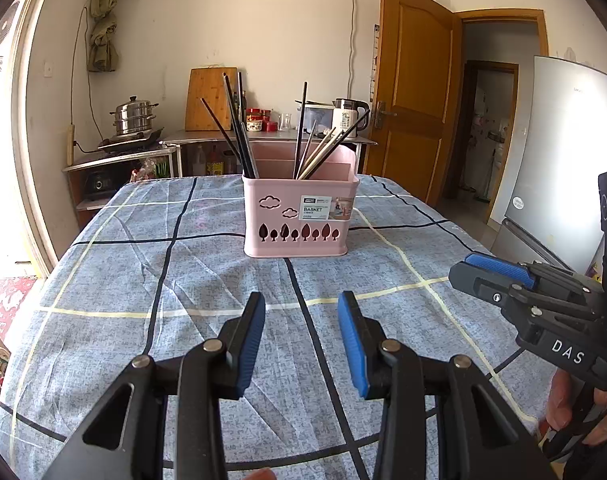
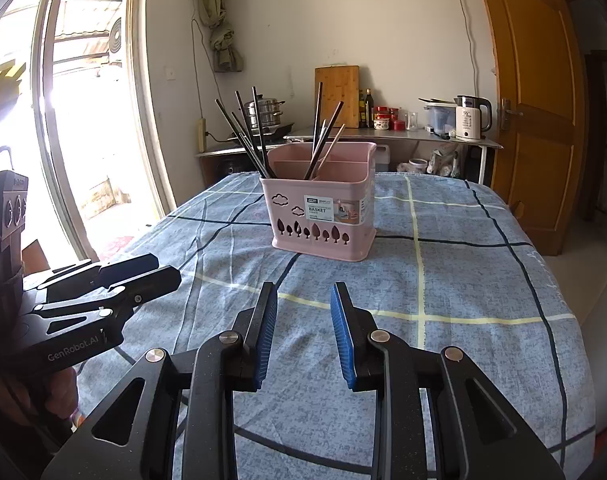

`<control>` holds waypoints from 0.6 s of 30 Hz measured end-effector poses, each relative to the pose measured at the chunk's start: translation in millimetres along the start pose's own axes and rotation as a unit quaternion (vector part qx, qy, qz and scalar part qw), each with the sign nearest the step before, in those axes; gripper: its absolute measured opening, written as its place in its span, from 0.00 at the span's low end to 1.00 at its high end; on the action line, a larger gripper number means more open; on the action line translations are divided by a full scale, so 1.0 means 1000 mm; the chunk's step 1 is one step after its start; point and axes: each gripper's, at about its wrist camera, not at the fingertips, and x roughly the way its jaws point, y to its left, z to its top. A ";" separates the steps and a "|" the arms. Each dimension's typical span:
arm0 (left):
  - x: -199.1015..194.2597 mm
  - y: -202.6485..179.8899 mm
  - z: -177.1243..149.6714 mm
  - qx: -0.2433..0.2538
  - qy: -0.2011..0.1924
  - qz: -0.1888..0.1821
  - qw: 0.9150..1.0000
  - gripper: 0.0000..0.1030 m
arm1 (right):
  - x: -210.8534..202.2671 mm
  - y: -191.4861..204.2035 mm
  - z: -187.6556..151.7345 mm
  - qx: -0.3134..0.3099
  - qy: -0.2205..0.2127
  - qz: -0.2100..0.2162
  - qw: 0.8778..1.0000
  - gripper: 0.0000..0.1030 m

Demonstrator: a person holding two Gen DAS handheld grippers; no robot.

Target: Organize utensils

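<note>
Left gripper [image 1: 301, 344], jaws parted and empty, is held low at frame bottom. Pink plastic basket [image 1: 299, 216] on the blue checked tablecloth [image 1: 143, 280] is seen dead ahead, frame centre, dark chopsticks [image 1: 235, 128] standing steeply upright inside. Right gripper [image 2: 303, 336], likewise parted and empty, is judged about equally near.

"BASKET" is printed on the pink basket's label [image 1: 326, 208]; "DAS" is read on the right tool [image 1: 491, 276], "GenRobot.AI" on the left tool [image 2: 139, 276].
</note>
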 end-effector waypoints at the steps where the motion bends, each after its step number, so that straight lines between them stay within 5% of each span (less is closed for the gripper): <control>1: 0.000 0.000 0.000 0.000 0.000 0.000 1.000 0.39 | 0.000 0.000 0.000 0.000 0.000 0.000 1.000 0.28; 18: 0.000 -0.002 0.000 0.003 -0.001 0.002 1.000 0.39 | 0.001 0.001 0.000 0.000 0.002 0.001 1.000 0.28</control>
